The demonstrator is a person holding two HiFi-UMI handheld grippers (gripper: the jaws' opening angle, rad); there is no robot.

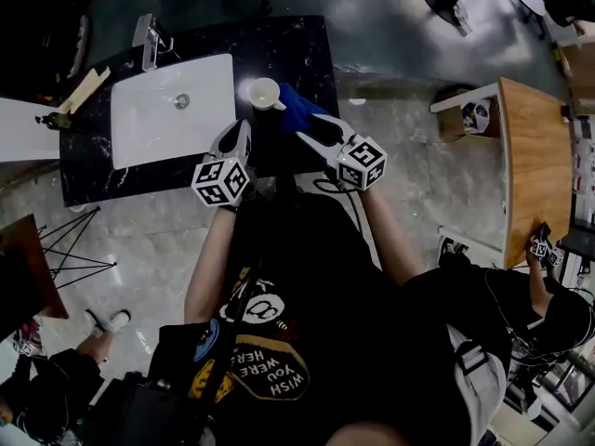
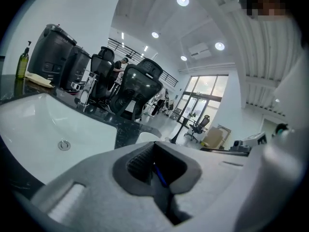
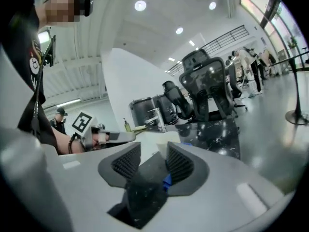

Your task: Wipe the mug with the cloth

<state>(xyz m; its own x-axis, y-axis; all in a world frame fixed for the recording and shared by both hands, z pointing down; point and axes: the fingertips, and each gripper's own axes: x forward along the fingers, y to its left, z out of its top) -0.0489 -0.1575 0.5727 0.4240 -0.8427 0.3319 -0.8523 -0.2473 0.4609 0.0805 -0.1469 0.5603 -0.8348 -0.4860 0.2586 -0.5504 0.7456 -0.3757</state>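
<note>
Your left hand-held gripper (image 1: 236,136) is over the near edge of the black worktop (image 1: 299,45). Its jaws are a little spread and nothing is between them. The mug (image 1: 265,93) stands upright on the worktop just ahead of this hand-held gripper, slightly to its right. The white sink (image 1: 153,130) is ahead and to its left.

Your right hand-held gripper (image 1: 323,130) is just beside the left one and points forward and to the left. In the right gripper view its two ribbed pads (image 3: 126,162) are clearly apart and they pinch nothing. The blue cloth (image 1: 299,107) lies on the worktop just ahead of its tips, close beside the mug on the right side. I cannot tell if the cloth touches the mug. A small blue piece of the cloth (image 3: 167,180) shows low between the pads.
</note>
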